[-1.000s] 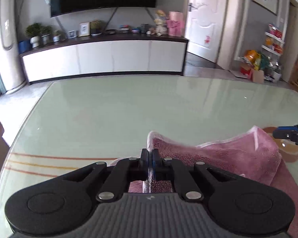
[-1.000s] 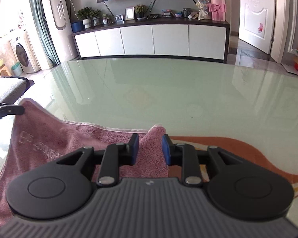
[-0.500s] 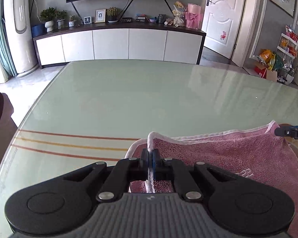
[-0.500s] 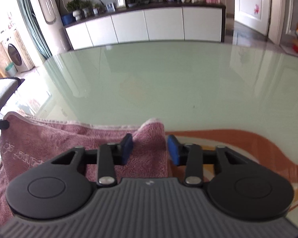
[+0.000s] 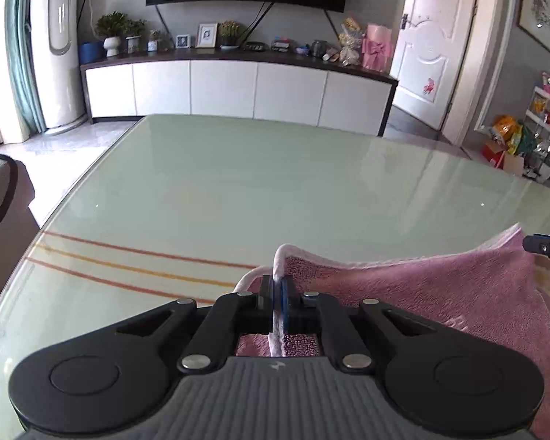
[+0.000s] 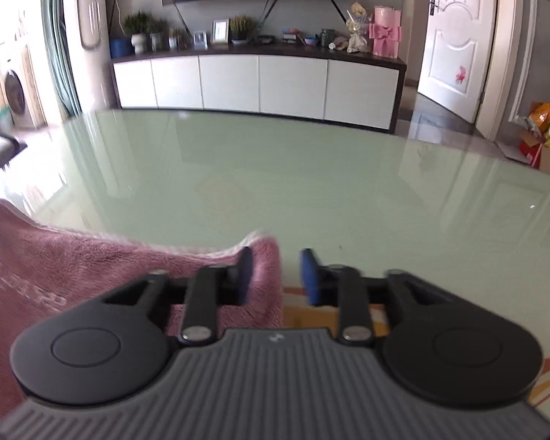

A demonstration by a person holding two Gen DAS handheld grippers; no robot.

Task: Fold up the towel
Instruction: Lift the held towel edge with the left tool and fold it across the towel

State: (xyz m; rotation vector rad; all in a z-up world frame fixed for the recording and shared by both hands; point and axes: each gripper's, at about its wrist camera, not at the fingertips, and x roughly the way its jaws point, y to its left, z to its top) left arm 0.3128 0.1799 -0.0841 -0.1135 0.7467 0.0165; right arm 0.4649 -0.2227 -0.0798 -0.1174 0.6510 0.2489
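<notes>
I see my left gripper (image 5: 277, 286) with its jaws clamped tight on the pale hem of the pink fluffy terry towel (image 5: 421, 293), lifting that corner off the pale green glass worktop (image 5: 275, 183). My right gripper (image 6: 277, 275) has just been opening its jaws; they stand partly apart, the other towel corner against the left pad only, unpinched.

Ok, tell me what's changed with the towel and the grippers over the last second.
The right gripper has just been opening its fingers; the pink towel corner lies against the left one, free of the blue pad. The lifted edge has sunk towards the glass table. Unchanged: the left gripper stays shut on its corner.
</notes>
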